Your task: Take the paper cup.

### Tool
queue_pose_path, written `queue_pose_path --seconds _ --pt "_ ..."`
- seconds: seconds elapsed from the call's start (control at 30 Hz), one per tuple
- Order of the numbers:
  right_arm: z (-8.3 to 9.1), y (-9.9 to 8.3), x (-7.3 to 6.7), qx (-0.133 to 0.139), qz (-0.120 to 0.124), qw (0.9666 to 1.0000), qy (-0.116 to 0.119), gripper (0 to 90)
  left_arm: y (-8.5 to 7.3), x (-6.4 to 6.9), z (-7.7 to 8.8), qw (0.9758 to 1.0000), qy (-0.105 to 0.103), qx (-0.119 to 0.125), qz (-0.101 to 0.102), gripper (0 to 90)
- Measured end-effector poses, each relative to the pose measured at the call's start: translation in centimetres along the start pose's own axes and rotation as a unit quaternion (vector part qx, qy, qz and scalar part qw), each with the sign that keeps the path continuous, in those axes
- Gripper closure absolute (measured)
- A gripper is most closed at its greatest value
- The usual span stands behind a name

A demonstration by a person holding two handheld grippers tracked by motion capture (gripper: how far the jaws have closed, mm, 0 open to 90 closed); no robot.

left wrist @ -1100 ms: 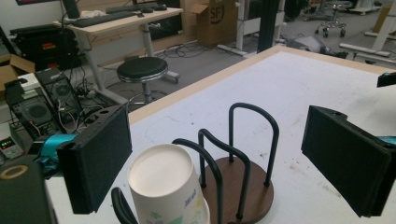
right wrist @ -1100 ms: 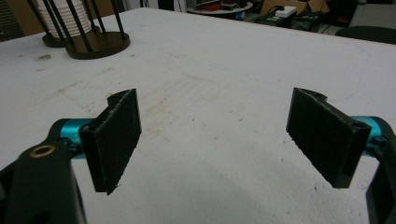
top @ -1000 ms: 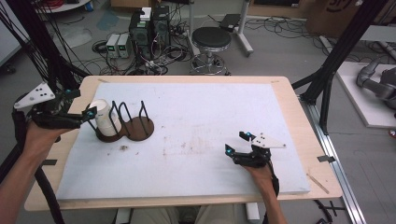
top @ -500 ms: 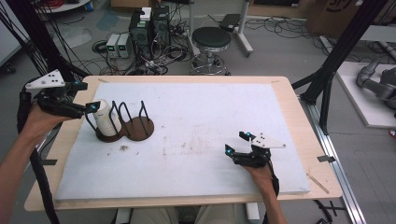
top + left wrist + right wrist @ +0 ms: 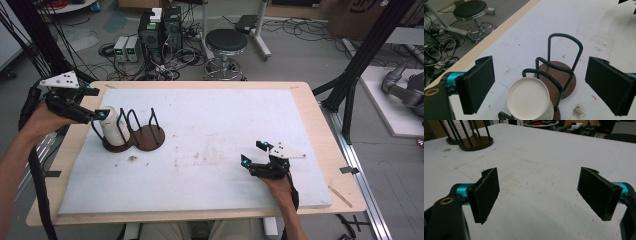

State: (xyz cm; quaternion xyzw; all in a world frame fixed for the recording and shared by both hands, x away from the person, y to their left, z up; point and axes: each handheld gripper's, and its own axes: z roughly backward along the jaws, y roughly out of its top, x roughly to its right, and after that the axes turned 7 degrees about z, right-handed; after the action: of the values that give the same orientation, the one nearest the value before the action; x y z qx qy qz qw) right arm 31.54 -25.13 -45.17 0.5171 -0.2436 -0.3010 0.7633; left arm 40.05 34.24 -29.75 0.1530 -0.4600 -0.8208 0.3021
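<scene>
Two wooden discs under black wire hoops make up the cup rack (image 5: pixel 134 134) on our white mat (image 5: pixel 215 125), where the paper cup (image 5: pixel 529 100) stands upside down, so we should centre the empty, wide-open left gripper (image 5: pixel 539 87) squarely before closing, while our right gripper (image 5: pixel 544 192) rests open, empty.

From the left gripper view, the left gripper (image 5: pixel 541 82) has its two black jaws spread wide, with nothing pressed between the pads. Below and between them stands a white paper cup (image 5: pixel 529 100), upside down, its flat bottom facing up, sitting in a dark wire rack (image 5: pixel 554 72) on round brown wooden bases. The rack's black loops rise just behind the cup. All this rests on the white table cover (image 5: pixel 584 22). A black stool (image 5: pixel 471 10) stands on the floor beyond the table's edge.
</scene>
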Motion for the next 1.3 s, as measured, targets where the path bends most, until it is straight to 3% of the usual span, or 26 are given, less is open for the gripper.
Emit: queue_pose_path --seconds 0.37,0.5,0.7,0.73,0.8,1.3 --pt "0.0 0.0 -0.1 0.000 0.004 1.0000 -0.003 18.2 -0.7 -0.6 -0.7 0.9989 0.000 -0.046 -0.008 8.9" --pt "0.0 0.0 -0.1 0.000 0.004 1.0000 -0.003 18.2 -0.6 -0.9 -1.0 0.9961 0.005 -0.084 -0.025 8.9" --pt "0.0 0.0 -0.1 0.001 0.004 1.0000 -0.003 18.2 0.0 -1.1 -1.3 0.9931 0.000 -0.107 -0.046 9.8" --pt "0.0 0.0 -0.1 0.001 0.004 1.0000 -0.003 18.2 0.1 -1.2 -1.5 0.9931 -0.006 -0.109 -0.044 10.0" --pt "0.0 0.0 -0.1 0.001 0.003 1.0000 -0.003 18.2 0.1 -1.2 -1.7 0.9908 -0.016 -0.124 -0.051 10.5" --pt "0.0 0.0 -0.1 0.000 0.004 1.0000 -0.002 18.2 0.3 -1.8 -2.9 0.9805 -0.028 -0.181 -0.071 12.1"
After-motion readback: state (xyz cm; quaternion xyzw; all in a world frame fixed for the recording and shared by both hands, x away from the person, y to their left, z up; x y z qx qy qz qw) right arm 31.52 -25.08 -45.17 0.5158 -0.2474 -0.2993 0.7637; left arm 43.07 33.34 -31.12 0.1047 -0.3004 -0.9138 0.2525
